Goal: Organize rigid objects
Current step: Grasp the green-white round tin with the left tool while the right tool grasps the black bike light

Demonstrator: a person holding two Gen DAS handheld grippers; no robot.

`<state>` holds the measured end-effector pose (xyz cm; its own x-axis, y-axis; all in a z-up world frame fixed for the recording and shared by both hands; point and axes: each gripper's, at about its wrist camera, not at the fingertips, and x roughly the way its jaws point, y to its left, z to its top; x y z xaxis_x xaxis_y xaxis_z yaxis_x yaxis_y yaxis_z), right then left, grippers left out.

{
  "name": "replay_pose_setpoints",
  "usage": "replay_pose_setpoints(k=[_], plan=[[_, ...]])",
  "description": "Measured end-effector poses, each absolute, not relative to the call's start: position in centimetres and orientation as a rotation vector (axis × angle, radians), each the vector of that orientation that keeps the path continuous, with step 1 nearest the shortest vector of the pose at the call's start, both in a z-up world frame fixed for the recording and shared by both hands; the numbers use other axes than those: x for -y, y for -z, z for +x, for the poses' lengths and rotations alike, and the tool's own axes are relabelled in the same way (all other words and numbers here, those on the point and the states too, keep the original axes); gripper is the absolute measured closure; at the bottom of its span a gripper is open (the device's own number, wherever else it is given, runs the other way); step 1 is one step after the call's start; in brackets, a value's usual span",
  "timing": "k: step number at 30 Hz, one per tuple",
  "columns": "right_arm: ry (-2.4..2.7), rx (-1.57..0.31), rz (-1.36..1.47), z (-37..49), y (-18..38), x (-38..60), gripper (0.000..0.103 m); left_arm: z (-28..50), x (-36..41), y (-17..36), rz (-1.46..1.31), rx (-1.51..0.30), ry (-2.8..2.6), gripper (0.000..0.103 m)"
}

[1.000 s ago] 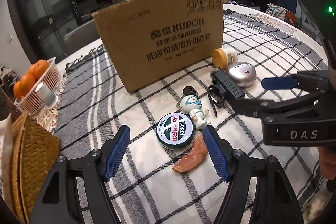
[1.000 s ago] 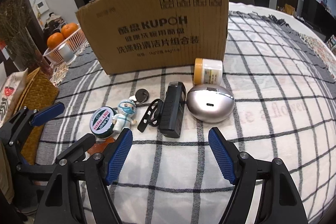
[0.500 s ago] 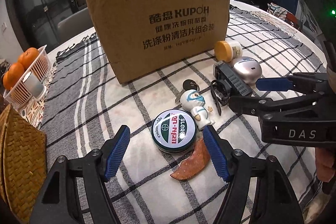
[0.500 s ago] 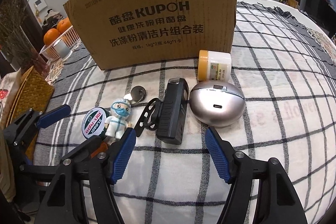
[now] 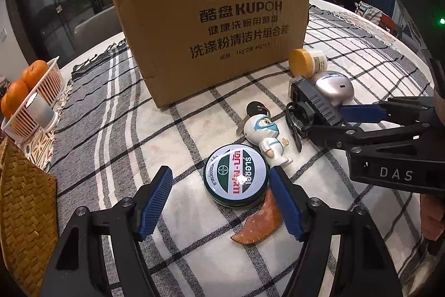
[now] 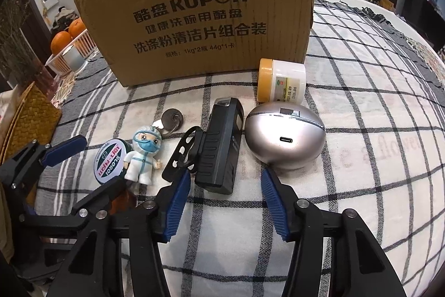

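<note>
While both tongs (image 5: 219, 202) (image 6: 225, 199) gape, right just narrowing, checked tablecloth (image 6: 361, 157), cardboard box (image 5: 211, 27), seemingly dim room.

Left tongs (image 5: 219, 202) open around round tin (image 5: 236, 180); cardboard box (image 5: 211, 27) behind.

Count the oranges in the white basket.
2 show in each view: round orange fruits in the white slatted plastic basket at the table's far left edge, one behind the other. More may be hidden behind the pale cup there.
</note>
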<state>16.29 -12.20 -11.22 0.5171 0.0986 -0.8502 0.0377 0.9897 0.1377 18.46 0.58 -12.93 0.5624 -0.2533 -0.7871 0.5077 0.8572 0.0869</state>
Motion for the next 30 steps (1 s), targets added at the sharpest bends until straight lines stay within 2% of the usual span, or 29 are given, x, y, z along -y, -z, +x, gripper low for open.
replay_pose_setpoints(k=[5,10,16,19,21,30], plan=[[-0.039,-1.027,0.142,16.4,11.2,12.1,0.051,18.7,-0.7,12.9,0.308,-0.875,0.465,0.033],[-0.045,-1.024,0.15,16.5,11.3,12.0,0.053,19.1,-0.7,13.1,0.269,-0.9,0.483,0.042],[-0.049,-1.023,0.168,16.9,11.3,12.1,0.055,19.7,-0.6,13.4,0.231,-0.92,0.489,0.045],[-0.051,-1.02,0.186,17.1,11.3,12.3,0.064,20.0,-0.4,13.8,0.213,-0.944,0.5,0.052],[-0.053,-1.019,0.187,17.2,11.3,12.5,0.072,19.9,-0.4,13.8,0.207,-0.941,0.494,0.052],[-0.056,-0.996,0.169,16.3,10.6,12.9,0.08,18.6,-0.2,13.0,0.209,-0.916,0.448,0.052]])
